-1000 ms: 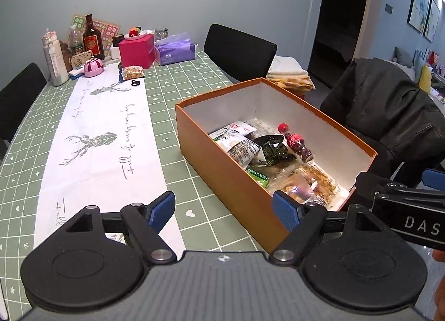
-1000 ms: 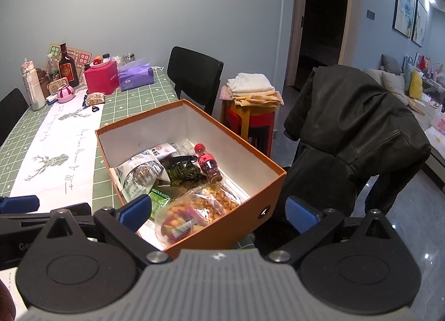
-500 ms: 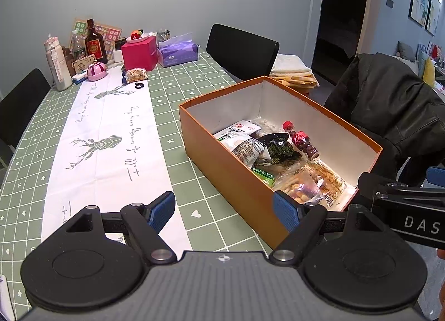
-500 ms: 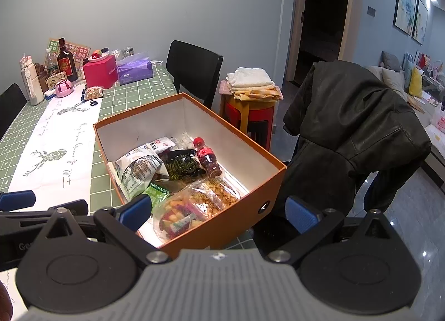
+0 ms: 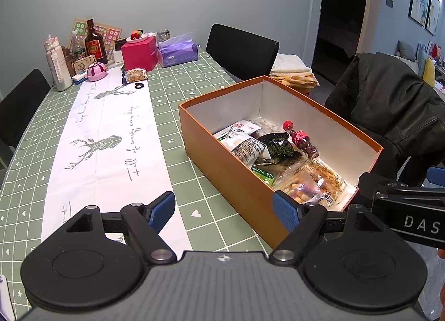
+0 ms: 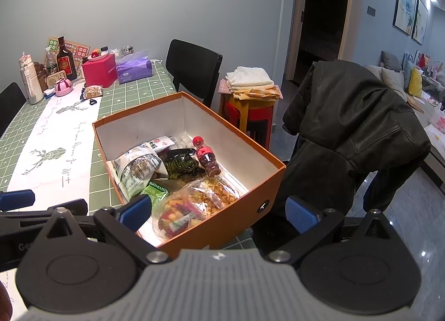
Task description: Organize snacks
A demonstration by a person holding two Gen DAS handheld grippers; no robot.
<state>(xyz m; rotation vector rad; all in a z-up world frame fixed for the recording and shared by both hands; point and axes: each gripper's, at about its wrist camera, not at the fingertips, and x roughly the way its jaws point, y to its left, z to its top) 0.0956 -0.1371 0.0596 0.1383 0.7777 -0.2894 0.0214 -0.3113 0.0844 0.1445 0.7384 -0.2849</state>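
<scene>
An open orange box [image 5: 222, 165] [image 6: 239, 218] stands on the green checked table and holds several snack packets: a silver-white pouch [image 5: 247, 148] [image 6: 136, 171], a dark packet [image 5: 279, 147] [image 6: 179, 164], a small red-capped bottle [image 5: 301, 140] [image 6: 207, 158] and clear bags of crackers [image 5: 306, 184] [image 6: 192, 204]. A small snack bag [image 5: 135, 75] [image 6: 93, 91] lies at the far end of the table. My left gripper [image 5: 224, 207] is open and empty, near the box's front left corner. My right gripper [image 6: 218, 211] is open and empty, over the box's near end.
A white table runner [image 5: 105, 140] lies left of the box. Bottles, a pink box [image 5: 139, 52] and a purple tissue pack [image 5: 178, 51] stand at the far end. Black chairs [image 5: 242, 51], a stool with folded cloths [image 6: 250, 84] and a chair draped with a dark jacket [image 6: 353, 115] stand to the right.
Both grippers have drawn back and up slightly from the box, still open. Nothing in the box has moved.
</scene>
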